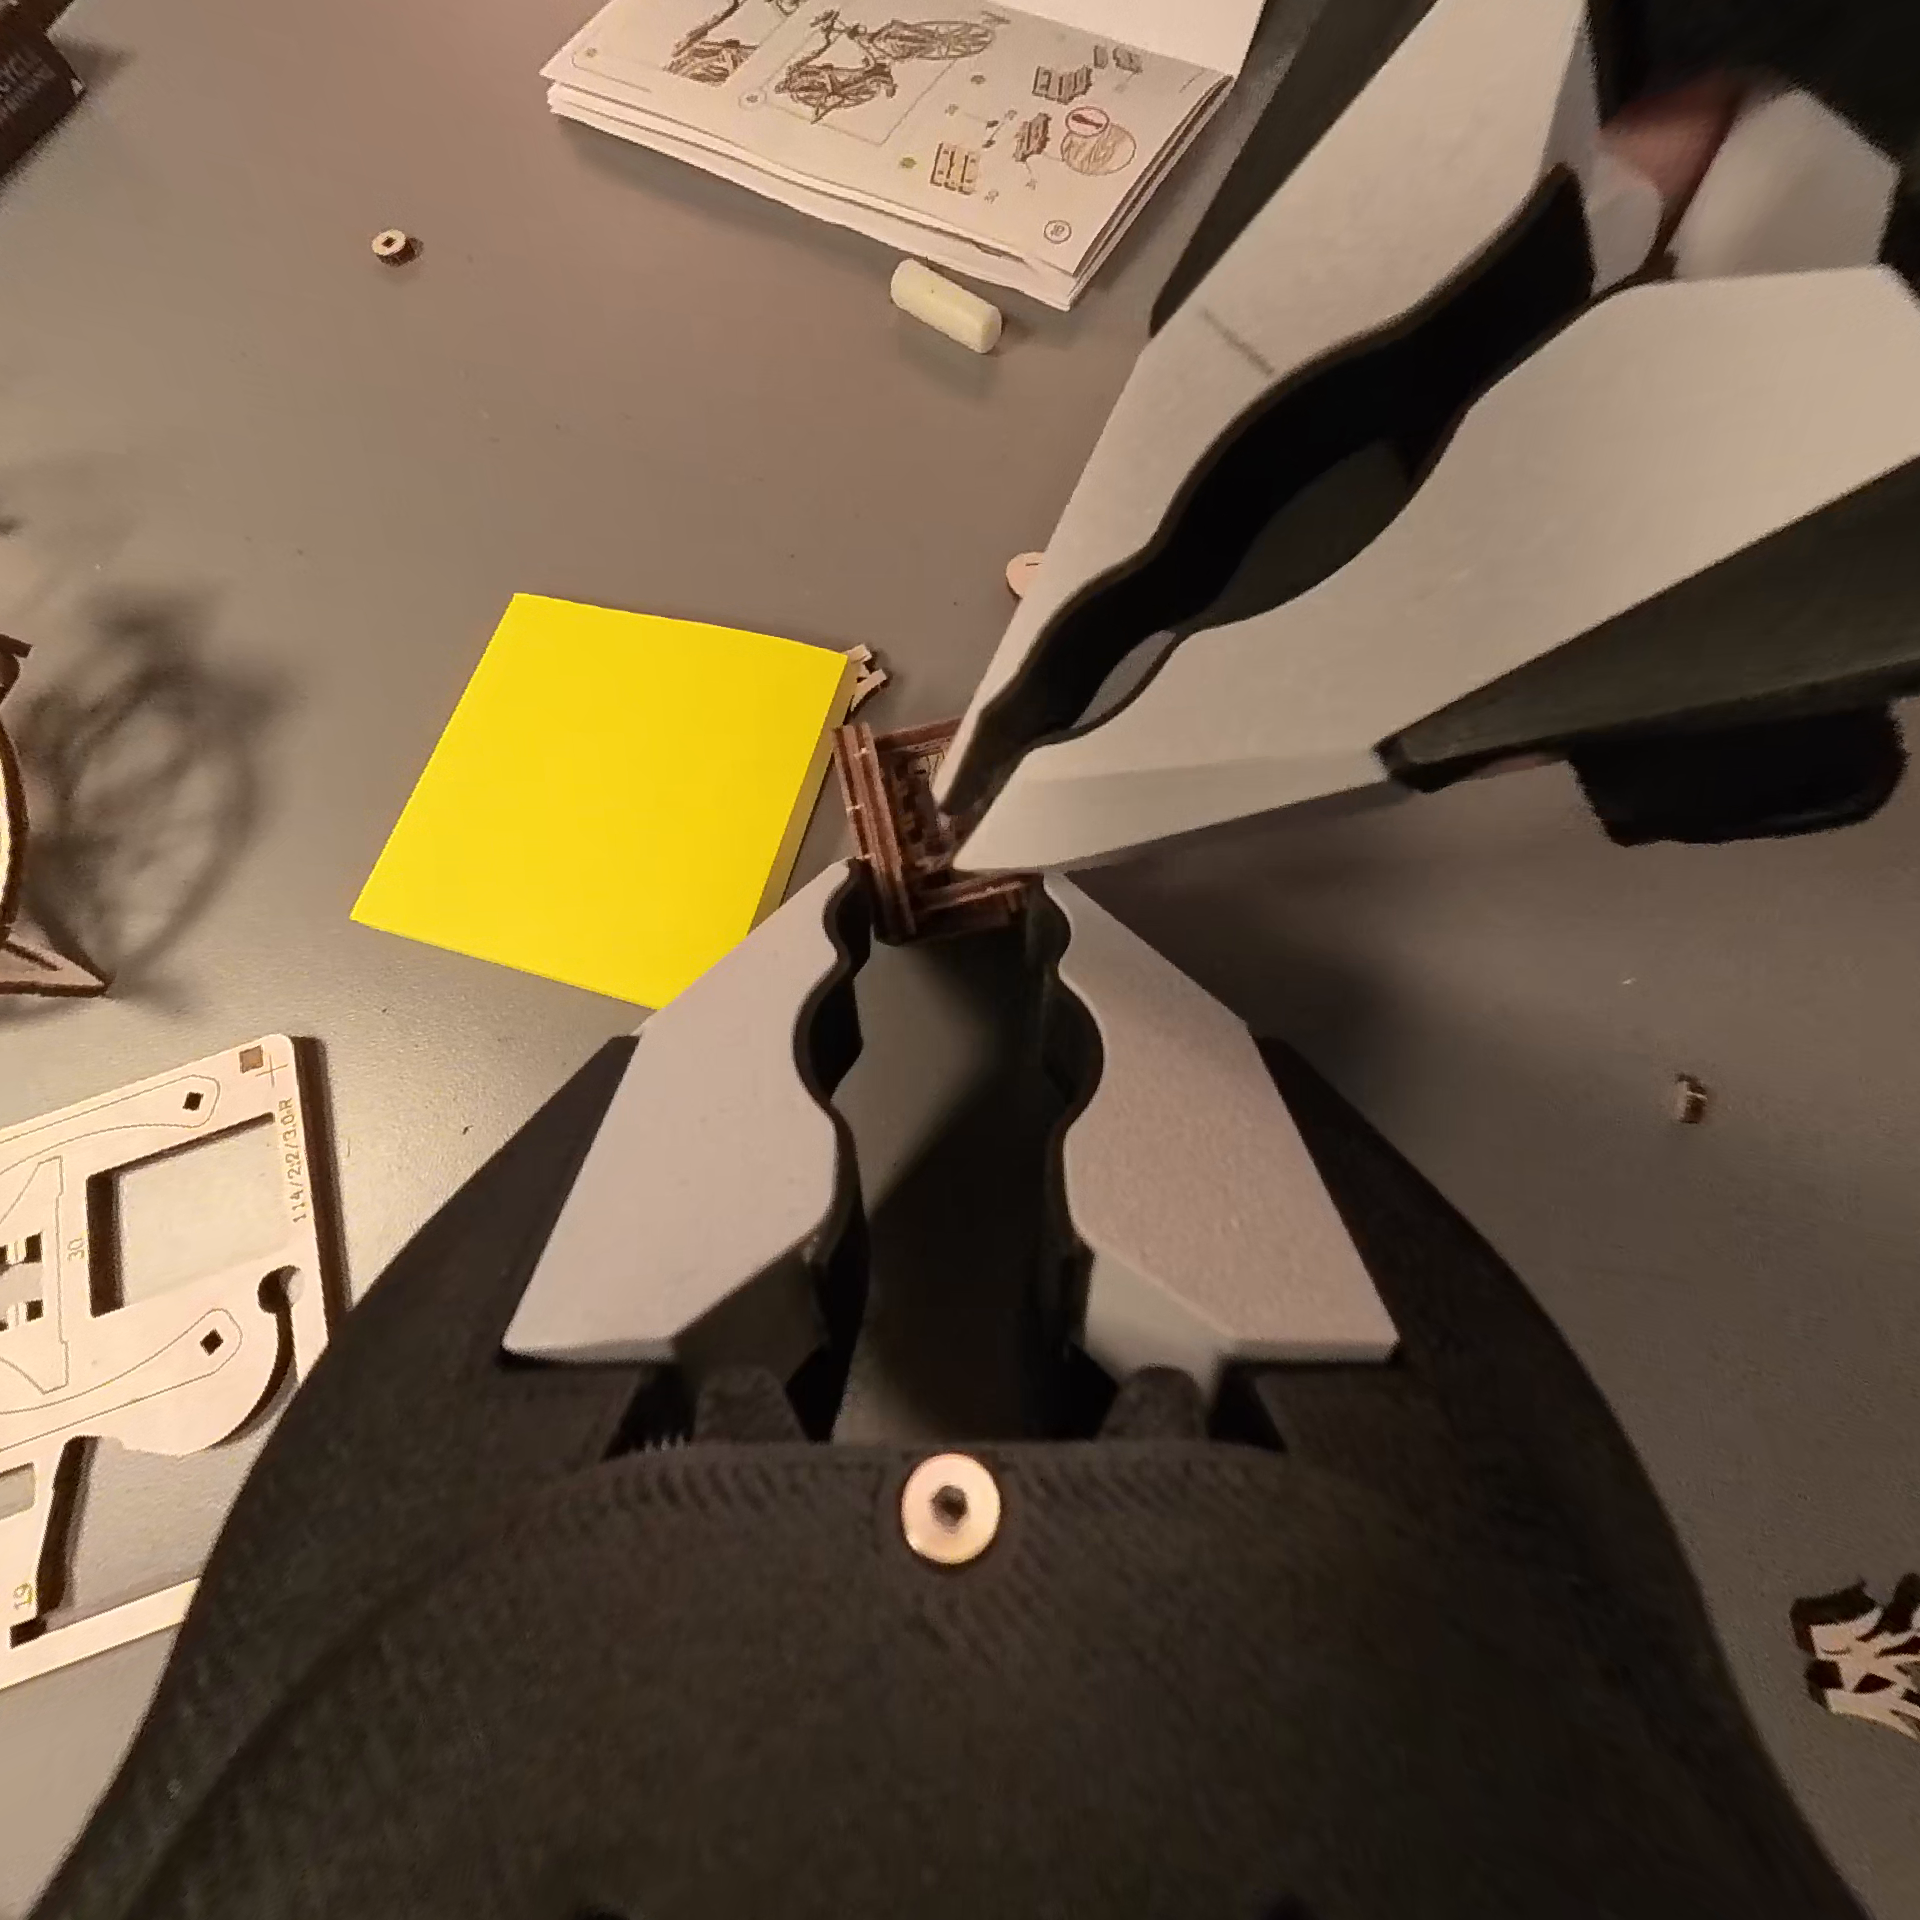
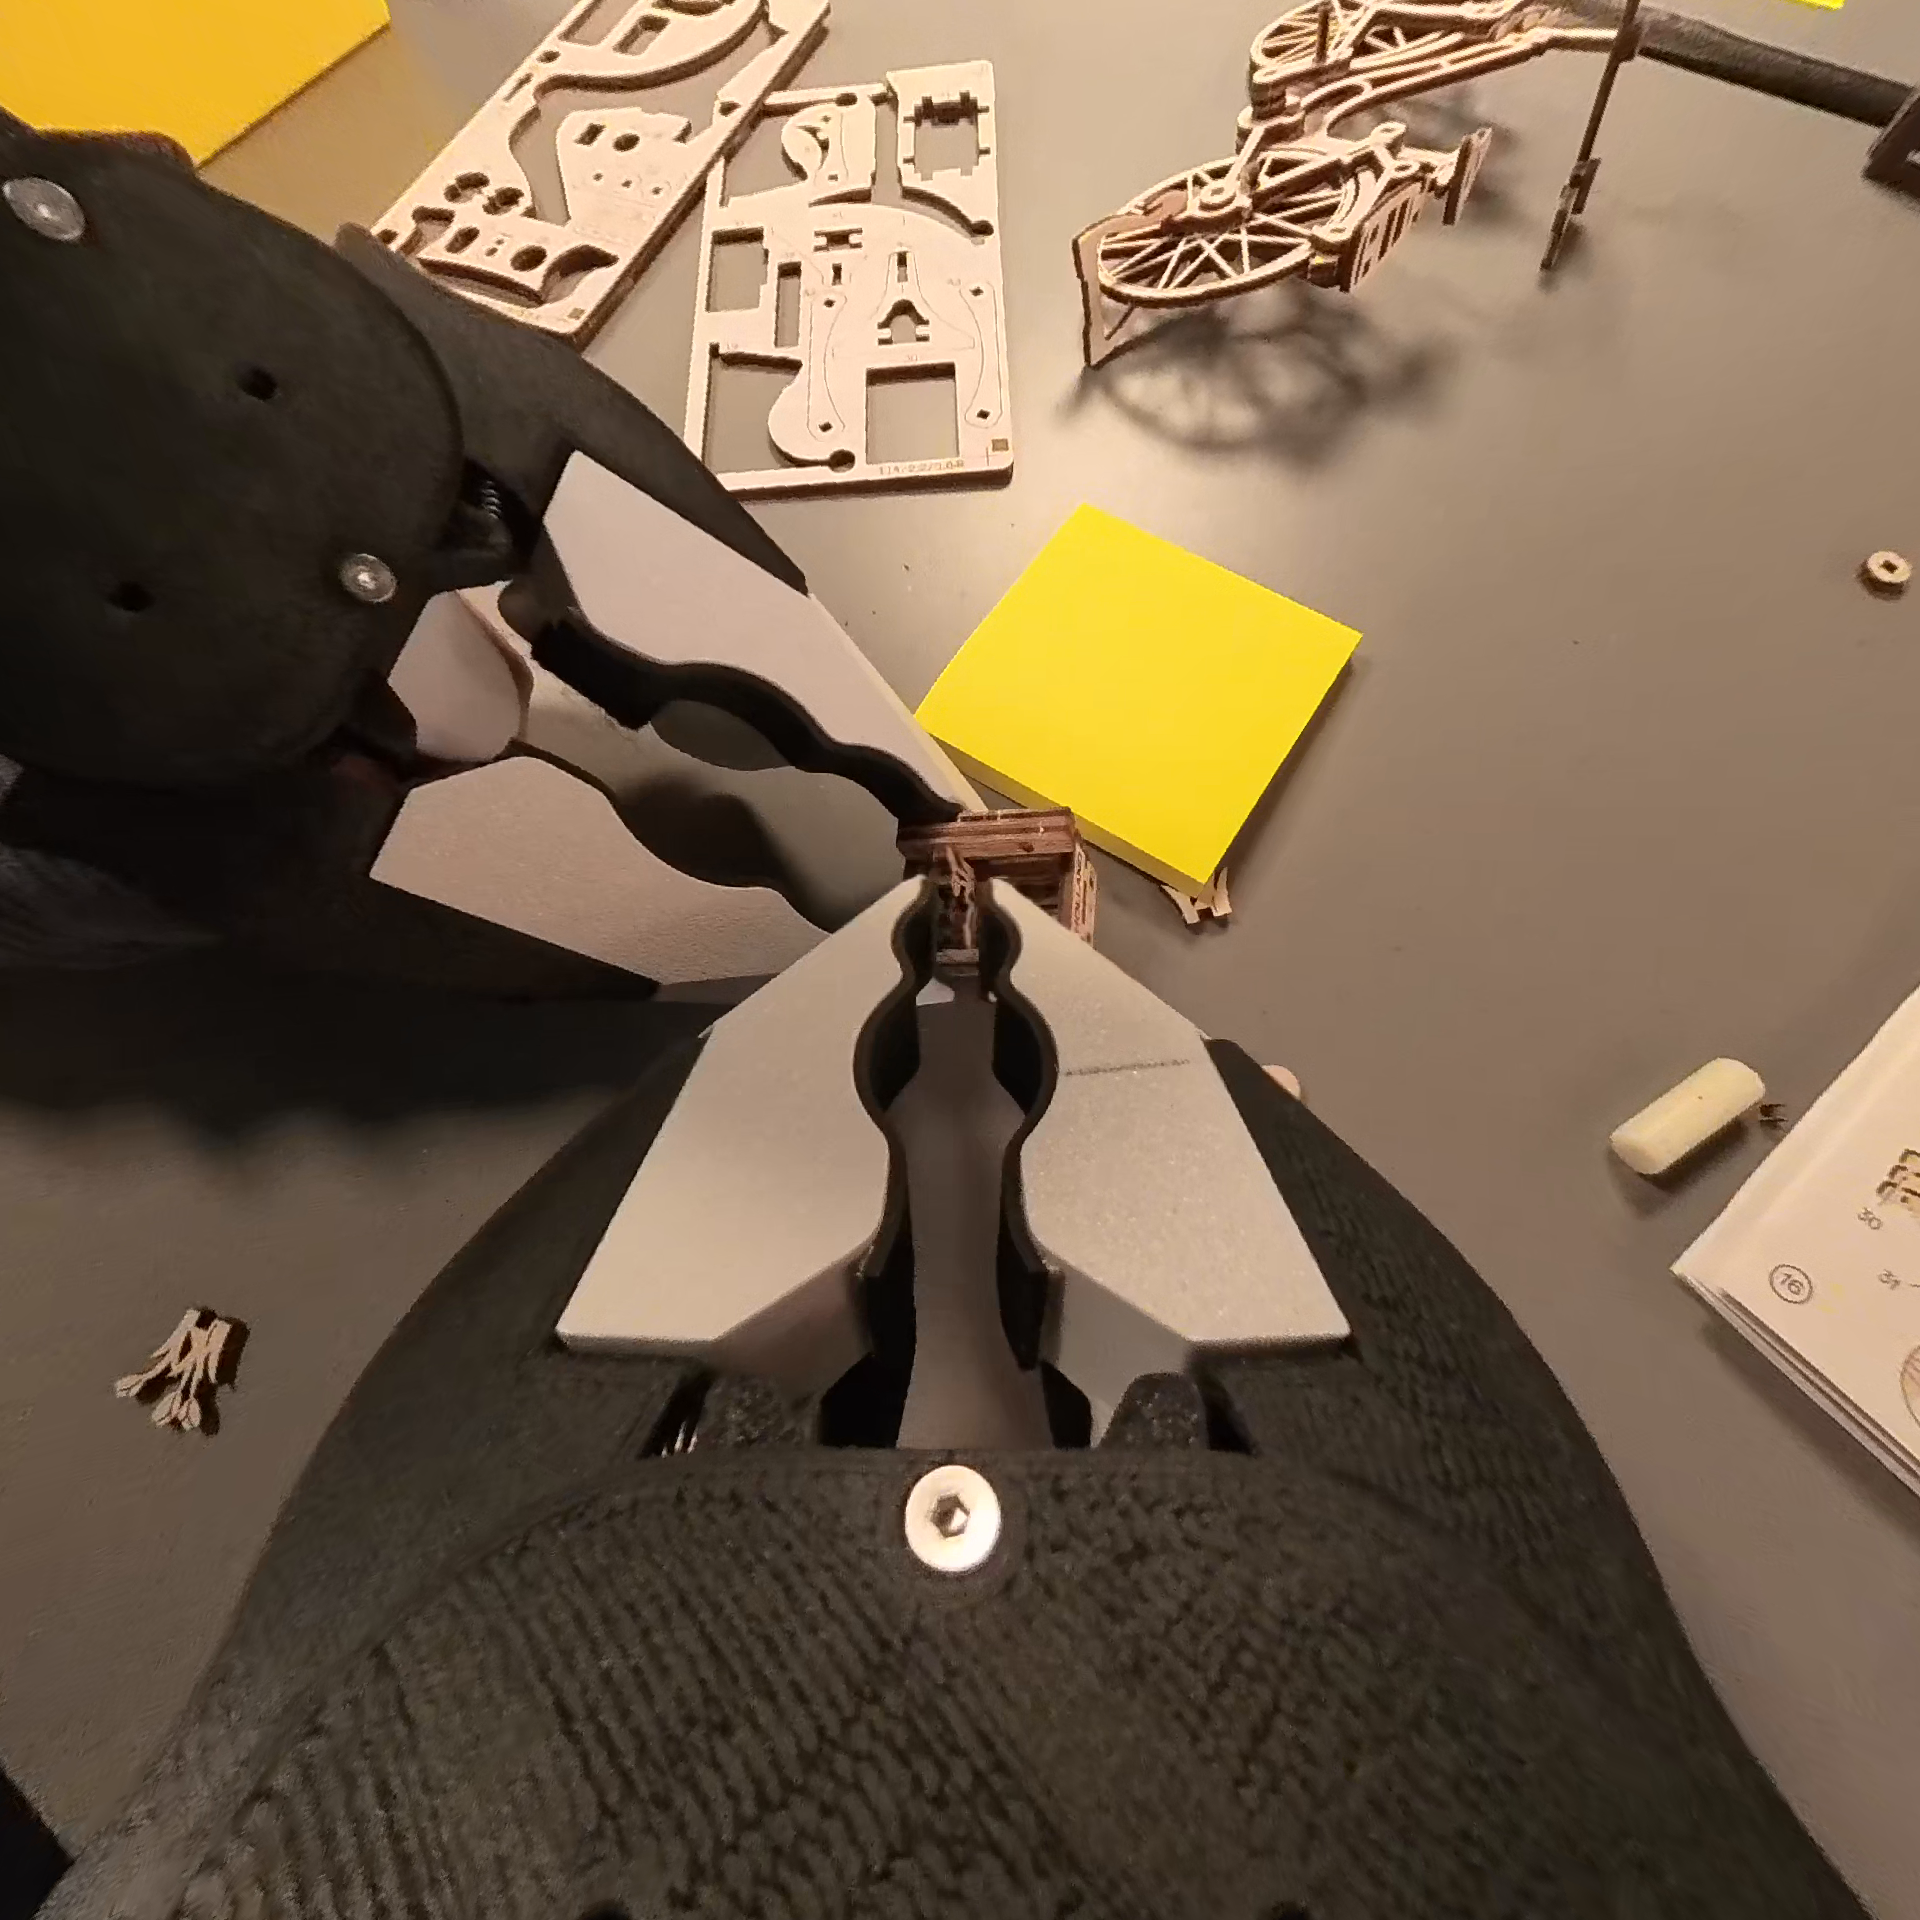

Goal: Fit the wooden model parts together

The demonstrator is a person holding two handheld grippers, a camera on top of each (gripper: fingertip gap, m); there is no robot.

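Both claws meet at frame centre over the grey tabletop (image 1: 623, 436): the left claw (image 1: 951, 894) is narrowed onto a small wooden box part (image 1: 899, 821), and the right claw (image 2: 961, 899) is pinched on a small wooden piece (image 2: 958, 920) inside it, just beside a yellow notepad (image 2: 1132, 696).

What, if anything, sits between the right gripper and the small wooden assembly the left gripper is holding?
Nothing visible. The right gripper is already shut on a thin wooden part at the wooden assembly, which the left gripper clamps. The yellow sticky pad lies just beyond, not between.
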